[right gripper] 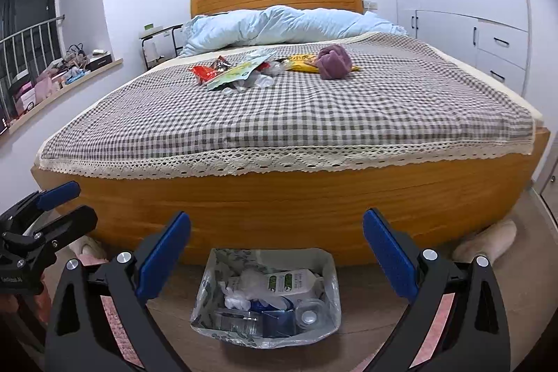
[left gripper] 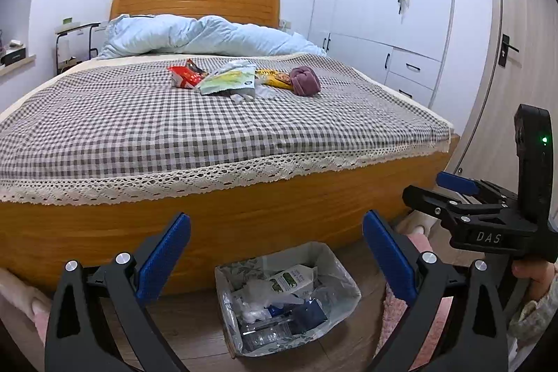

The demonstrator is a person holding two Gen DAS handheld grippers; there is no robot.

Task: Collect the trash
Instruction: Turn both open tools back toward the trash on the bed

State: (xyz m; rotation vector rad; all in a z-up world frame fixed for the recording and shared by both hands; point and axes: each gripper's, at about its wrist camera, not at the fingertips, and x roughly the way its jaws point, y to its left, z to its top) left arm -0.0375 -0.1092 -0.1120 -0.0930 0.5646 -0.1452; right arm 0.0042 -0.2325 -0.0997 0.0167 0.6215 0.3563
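On the checked bed cover (left gripper: 174,128), the trash lies in a loose cluster near the middle, well apart from both grippers. Reading across it: a red wrapper (left gripper: 184,76) at the left end, a green-and-white packet (left gripper: 228,81) overlapping it, crumpled clear plastic (left gripper: 249,93) just in front, then a yellow wrapper (left gripper: 277,79) partly tucked under a rolled purple cloth (left gripper: 306,81), which looks like laundry rather than rubbish. The lined bin (left gripper: 343,274) stands on the floor against the foot of the bed, already holding a carton and bottles, likely set there so each piece can be dropped straight down. The left gripper (left gripper: 277,243) hangs above the bin with its jaws spread wide and nothing between them; the right gripper (right gripper: 277,243) is likewise spread wide and empty. Both seem poised for a reach across the cover, probably starting with the nearest wrappers
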